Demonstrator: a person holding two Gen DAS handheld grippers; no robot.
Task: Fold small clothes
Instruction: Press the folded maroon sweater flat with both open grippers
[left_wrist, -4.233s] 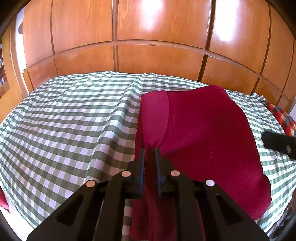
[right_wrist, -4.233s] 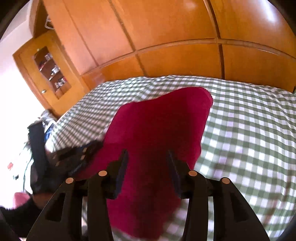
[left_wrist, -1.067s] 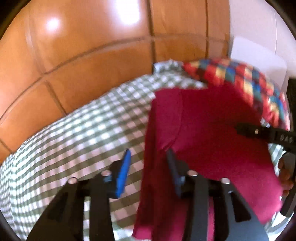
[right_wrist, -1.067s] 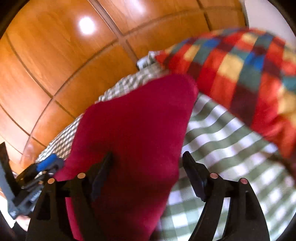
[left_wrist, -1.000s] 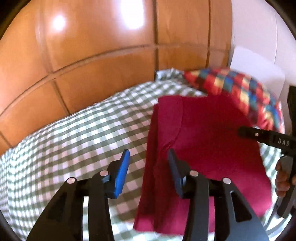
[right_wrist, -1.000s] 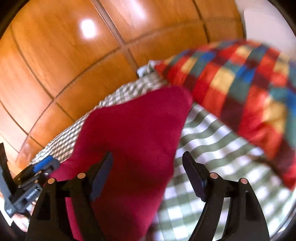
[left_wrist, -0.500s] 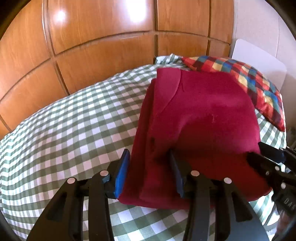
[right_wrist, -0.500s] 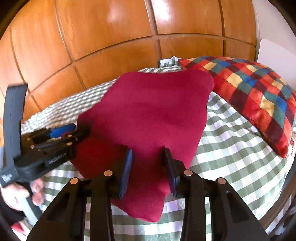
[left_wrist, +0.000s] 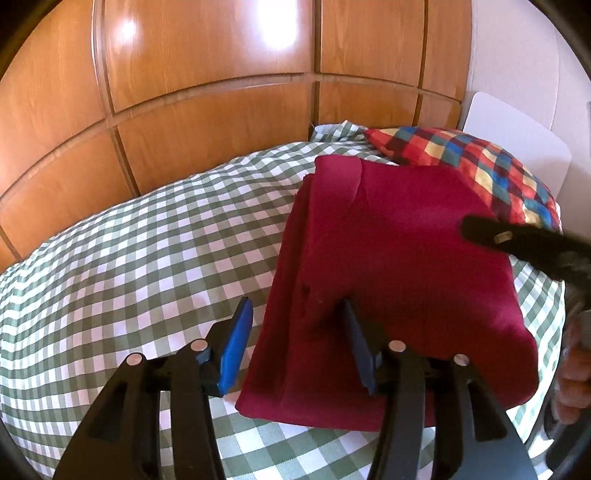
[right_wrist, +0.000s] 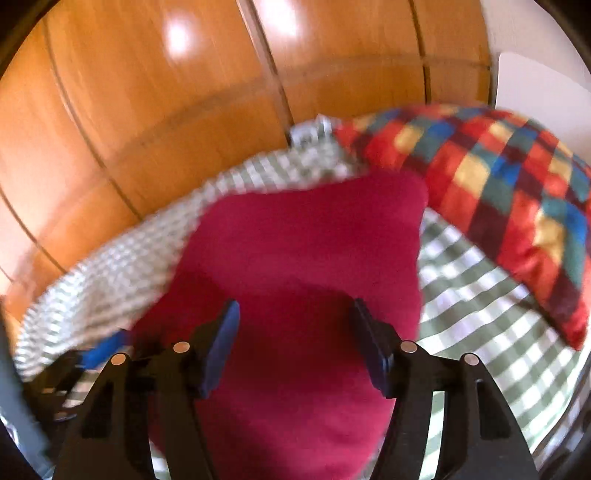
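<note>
A dark red garment (left_wrist: 399, 251) lies folded on the green checked bedspread (left_wrist: 147, 266), with a narrow flap folded in along its left edge. My left gripper (left_wrist: 299, 332) is open and empty over the garment's near left corner. My right gripper (right_wrist: 295, 332) is open and empty above the garment (right_wrist: 306, 258); that view is blurred. The right gripper also shows in the left wrist view (left_wrist: 517, 247) as a dark bar at the garment's right side.
A multicoloured checked pillow (left_wrist: 472, 166) lies right behind the garment, also in the right wrist view (right_wrist: 498, 177). Wooden wardrobe panels (left_wrist: 207, 74) stand behind the bed. A white board (left_wrist: 517, 136) leans at the far right.
Both grippers have let go and opened wide; the garment now rests near the pillow. The right gripper has lifted and moved, blurring its view.
</note>
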